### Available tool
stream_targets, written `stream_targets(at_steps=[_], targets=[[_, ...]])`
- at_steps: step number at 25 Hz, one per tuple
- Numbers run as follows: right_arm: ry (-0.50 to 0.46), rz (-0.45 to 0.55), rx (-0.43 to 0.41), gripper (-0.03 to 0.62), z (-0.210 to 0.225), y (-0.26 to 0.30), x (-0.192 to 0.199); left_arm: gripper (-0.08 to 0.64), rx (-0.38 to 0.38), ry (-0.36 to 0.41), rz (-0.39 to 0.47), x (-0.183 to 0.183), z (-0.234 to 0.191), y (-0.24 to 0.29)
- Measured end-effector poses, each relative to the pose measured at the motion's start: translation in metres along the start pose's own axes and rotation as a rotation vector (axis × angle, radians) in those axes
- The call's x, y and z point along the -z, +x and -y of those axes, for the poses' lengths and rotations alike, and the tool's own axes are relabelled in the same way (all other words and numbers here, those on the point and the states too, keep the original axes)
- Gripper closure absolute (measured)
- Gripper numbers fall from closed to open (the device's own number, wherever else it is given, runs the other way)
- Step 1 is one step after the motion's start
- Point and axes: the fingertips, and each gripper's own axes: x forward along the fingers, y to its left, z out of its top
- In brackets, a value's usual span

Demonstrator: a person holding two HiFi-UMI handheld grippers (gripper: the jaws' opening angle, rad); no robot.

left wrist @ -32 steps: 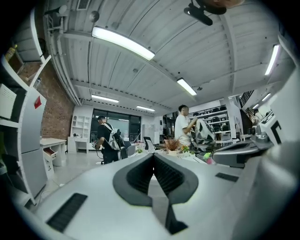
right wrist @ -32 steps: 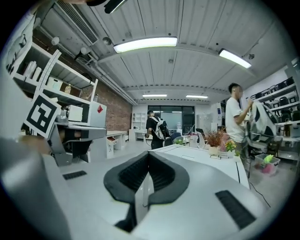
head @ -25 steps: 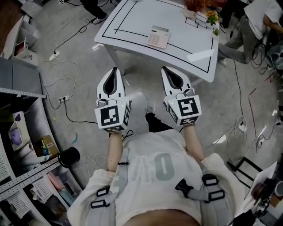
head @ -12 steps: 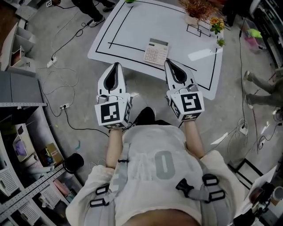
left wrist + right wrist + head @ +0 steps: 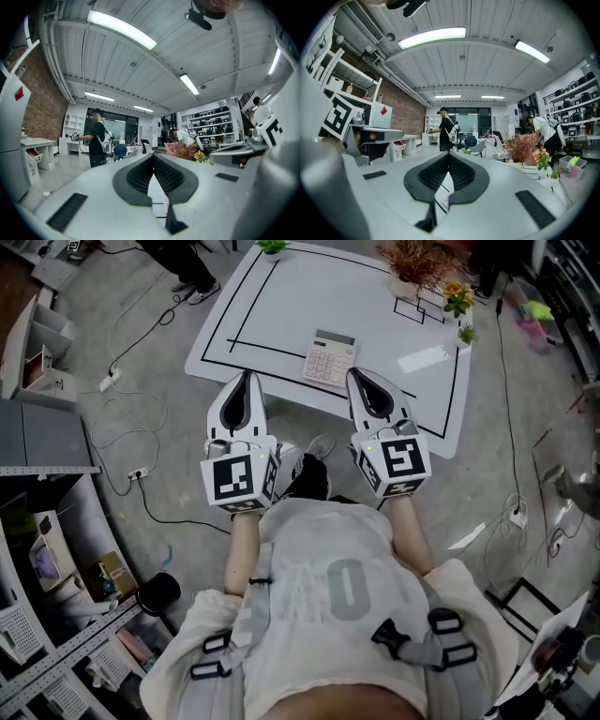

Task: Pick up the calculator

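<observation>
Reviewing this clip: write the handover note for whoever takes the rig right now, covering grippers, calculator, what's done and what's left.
Left gripper: shut, empty, at the table's near edge, left of the calculator.
Right gripper: shut, empty, just right of the calculator.
Calculator: flat on the white table, near its front edge, untouched.
Done: no grasp yet.
Left: open a gripper, close on the calculator, lift.

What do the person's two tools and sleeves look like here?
Both the left tool and right tool are white tapering shells with black ribbed pads; each carries a cube of black-and-white square markers. The person wears a pale short-sleeved shirt and grey harness straps.
</observation>
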Motion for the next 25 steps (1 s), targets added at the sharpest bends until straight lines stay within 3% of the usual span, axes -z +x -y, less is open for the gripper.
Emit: stream_targets(at_steps=[25], targets=[[-0.005,0.0,0.051,0.584,0.051,0.044,-0.01,0.54,0.046,0.0,0.048,-0.019,-0.001,0.082]])
